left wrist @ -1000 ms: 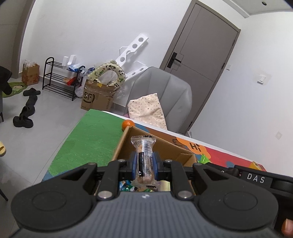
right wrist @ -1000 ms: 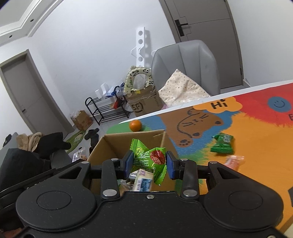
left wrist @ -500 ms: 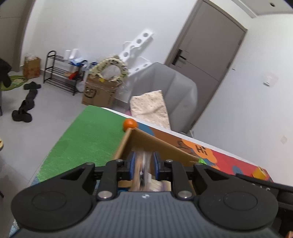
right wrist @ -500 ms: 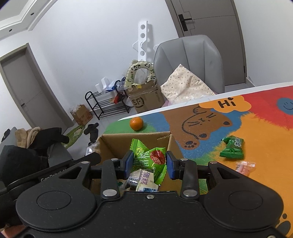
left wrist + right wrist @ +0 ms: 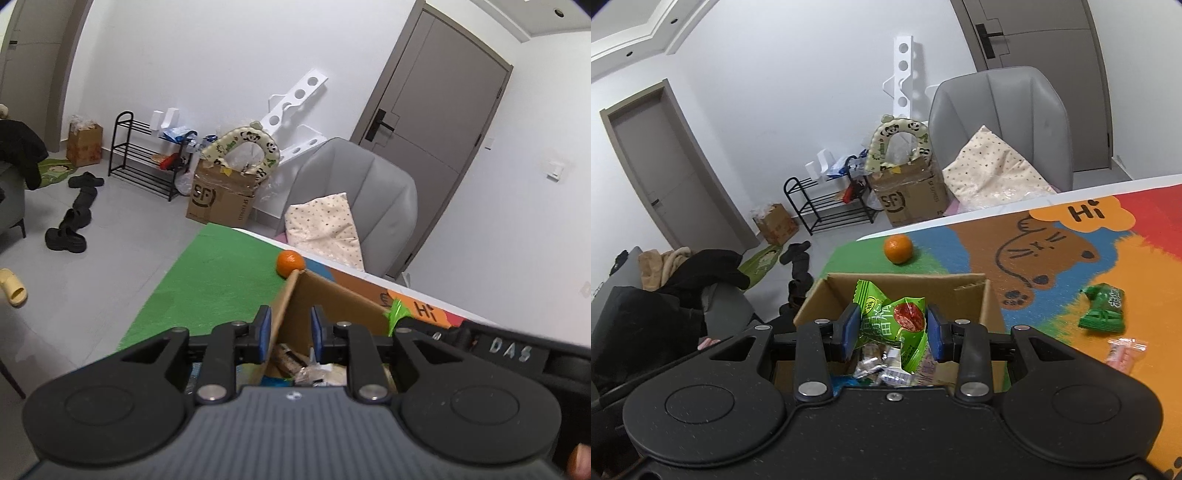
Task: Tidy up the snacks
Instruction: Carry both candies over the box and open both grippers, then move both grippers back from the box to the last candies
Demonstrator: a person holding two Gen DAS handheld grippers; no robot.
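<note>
Holding a green snack packet [image 5: 886, 321] clamped between its blue pads, the right claw [image 5: 891, 332] hangs above the open cardboard box [image 5: 905, 284] at lower centre of the right wrist view. The packet's lower end trails over the wrappers already piled inside.

The left claw [image 5: 290, 328] sits over the box's near corner in its own view. Its pads stand a narrow gap apart with nothing gripped, and only the box's wall edge shows through the gap.

The step in hand looks like dropping the green packet into the box. To do it well, keep the packet over the middle of the opening, away from the torn wall at the right. Lower it close to the pile before parting the pads, so that the light wrapper falls in and does not catch on the rim. The left claw should stay clear of the drop.

Two packets wait on the surface [image 5: 1145, 277] at right of the frame: a second green packet [image 5: 1103, 308] and a pink packet [image 5: 1124, 352]. An orange [image 5: 898, 249] lies just beyond the box.
</note>
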